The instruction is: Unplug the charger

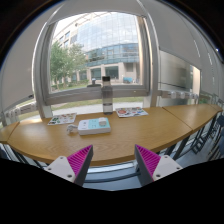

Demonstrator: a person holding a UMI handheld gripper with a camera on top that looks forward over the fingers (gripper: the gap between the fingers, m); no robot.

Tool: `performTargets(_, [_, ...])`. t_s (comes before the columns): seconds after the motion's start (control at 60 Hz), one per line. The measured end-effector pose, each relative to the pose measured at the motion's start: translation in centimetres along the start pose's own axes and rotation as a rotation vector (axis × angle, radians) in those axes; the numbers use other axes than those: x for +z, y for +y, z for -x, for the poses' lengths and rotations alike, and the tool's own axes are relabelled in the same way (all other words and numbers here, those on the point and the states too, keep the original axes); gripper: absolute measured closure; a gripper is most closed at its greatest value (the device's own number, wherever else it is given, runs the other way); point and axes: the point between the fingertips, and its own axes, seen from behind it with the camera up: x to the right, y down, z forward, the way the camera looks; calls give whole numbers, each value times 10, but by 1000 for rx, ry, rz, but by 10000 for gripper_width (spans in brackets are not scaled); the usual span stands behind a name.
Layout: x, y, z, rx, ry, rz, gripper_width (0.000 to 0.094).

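My gripper (114, 164) is open, its two magenta-padded fingers (78, 160) spread wide with nothing between them. It hangs in front of the near edge of a long curved wooden table (120, 138). No charger, plug or socket shows in this view. On the table beyond the fingers lies a light blue-green flat box or book (94, 125), and farther back stands a grey bottle (107, 94).
Papers or magazines lie at the table's far side, left (62, 119) and right (130, 112). A large window (100, 55) behind the table shows buildings and trees. Chairs (205, 135) stand at the table's right end.
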Motion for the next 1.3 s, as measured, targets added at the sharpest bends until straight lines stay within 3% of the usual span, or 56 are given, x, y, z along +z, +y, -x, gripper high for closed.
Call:
performTargets(0.167, [57,2,21,-19,-34,36,99])
performTargets(0.3, [153,-20,41,-29,-30,53,126])
performTargets(0.617, [255,-42,48,-58,30,107,414])
performTargets(0.733, [265,-38,55,-49,9,120,628])
performTargets(1.017, [264,-44,56,-6,-21,152,774])
performTargets(1.033, [260,-60,57,8,-33,133,774])
performTargets(1.083, [239,-137,49,22,-66,-32,775])
performTargets(1.117, [216,-196,31,7,-45,-163,775])
performTargets(1.167, [185,-265,4,-44,7,-271,777])
performTargets(1.233, [155,-315,-42,-70,71,-353,778])
performTargets(1.3, [169,-289,-71,-59,106,-296,777])
